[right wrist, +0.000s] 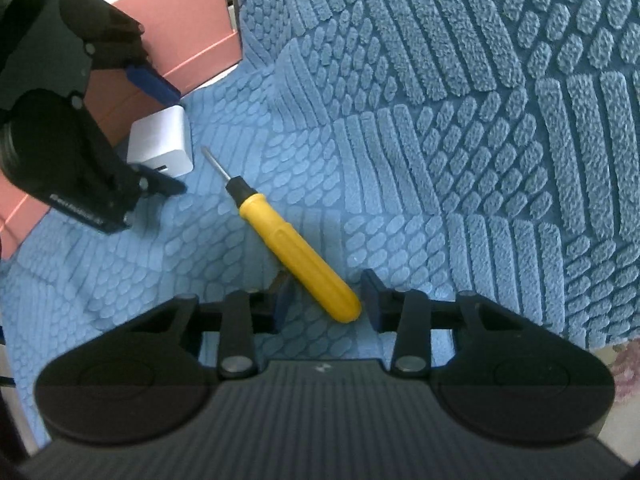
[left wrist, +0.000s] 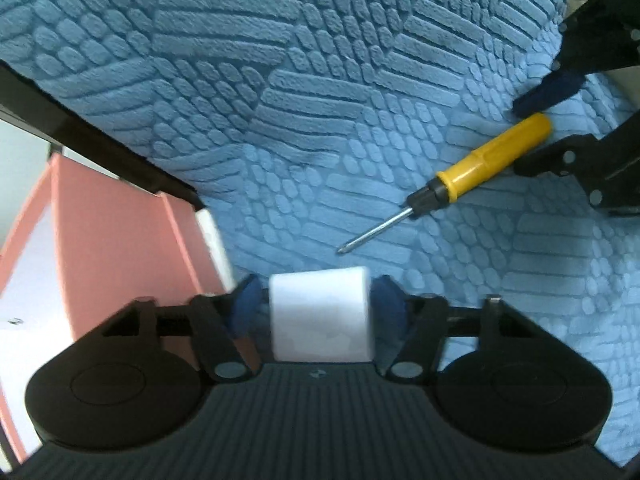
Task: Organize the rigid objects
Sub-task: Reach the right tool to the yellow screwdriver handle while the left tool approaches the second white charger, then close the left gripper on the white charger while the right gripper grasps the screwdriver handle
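Here, two rigid objects are lying on the blue textured mat (left wrist: pixel 320 80), beside a pink tray (left wrist: pixel 104 216) at the mat's edge.

The white charger block (left wrist: pixel 320 312) is sitting between the pads of the left gripper (left wrist: pixel 318 308). The blue pads are bracketing its two flat side faces and appear to be touching them; contact looks light rather than firm, though the blur makes this hard to settle. In the right wrist view the block (right wrist: pixel 162 142) is still resting on the mat, just beside the tray (right wrist: pixel 188 20), with the left gripper (right wrist: pixel 166 138) straddling it from above. The block is judged light, stiff and smooth-skinned, so the flat opposite faces are offering the safest hold; a grip near a corner would likely be slipping.

The yellow screwdriver (right wrist: pixel 296 248) is lying diagonally, tip toward the block, handle end between the jaws of the right gripper (right wrist: pixel 326 300). These jaws are standing a little wider than the handle, one pad close beside its butt, the other apart from it; nothing is being held. The handle is rounded and hard, and is judged prone to rolling; its thick middle, not the thin shaft, is the better place to grip.

Both grippers are pointing steeply downward at the mat.
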The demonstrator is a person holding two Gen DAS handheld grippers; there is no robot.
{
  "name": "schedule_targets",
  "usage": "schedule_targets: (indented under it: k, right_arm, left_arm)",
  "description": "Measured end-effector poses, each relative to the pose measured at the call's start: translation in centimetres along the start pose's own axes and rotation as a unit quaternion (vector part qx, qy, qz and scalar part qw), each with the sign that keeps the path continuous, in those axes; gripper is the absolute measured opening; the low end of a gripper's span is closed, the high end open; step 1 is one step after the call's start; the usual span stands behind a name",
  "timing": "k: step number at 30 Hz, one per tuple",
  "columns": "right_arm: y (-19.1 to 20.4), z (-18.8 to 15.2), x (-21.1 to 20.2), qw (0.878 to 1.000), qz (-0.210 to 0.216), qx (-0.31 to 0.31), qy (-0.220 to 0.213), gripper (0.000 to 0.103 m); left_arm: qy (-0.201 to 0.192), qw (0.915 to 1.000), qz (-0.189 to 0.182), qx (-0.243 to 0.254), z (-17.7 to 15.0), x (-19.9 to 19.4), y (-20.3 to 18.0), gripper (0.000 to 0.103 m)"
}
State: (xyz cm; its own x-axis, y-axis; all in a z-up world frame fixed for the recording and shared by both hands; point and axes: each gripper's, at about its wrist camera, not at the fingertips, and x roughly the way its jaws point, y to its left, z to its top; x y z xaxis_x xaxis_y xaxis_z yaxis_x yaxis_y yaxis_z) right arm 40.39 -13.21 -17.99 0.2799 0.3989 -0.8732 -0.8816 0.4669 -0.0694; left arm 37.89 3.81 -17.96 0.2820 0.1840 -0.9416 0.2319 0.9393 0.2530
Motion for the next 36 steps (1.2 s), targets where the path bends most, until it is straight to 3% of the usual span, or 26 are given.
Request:
schedule_targets:
  k: [9,19,26,36]
  right_arm:
    - [2.5,-0.2,0.4,0.999,-0.027,0.010,0.015,0.026]
    - [6.3,-0.2,-1.3,0.995,-0.051,0.088,0.008,0.022]
    - [10.1,-1.0,-3.0,0.985,-0.065,0.157,-0.009,0.020]
    - [14.1,-5.5,-5.2,0.962,-0.089,0.255,-0.036,0.020]
  left_arm:
    - [-0.031,0.9982,-0.021,-0.047,-1.1,-1.6,0.3,0.059]
    - [-0.046,0.9894,-0.074,-0.116,-3.4,-4.6,0.0,0.058]
    - [-0.051,0.9821,-0.104,-0.149,-6.4,-6.0,-1.0,0.057]
    - [-0.065,0.9745,-0.134,-0.167,-10.3,-8.1,-2.7,0.057]
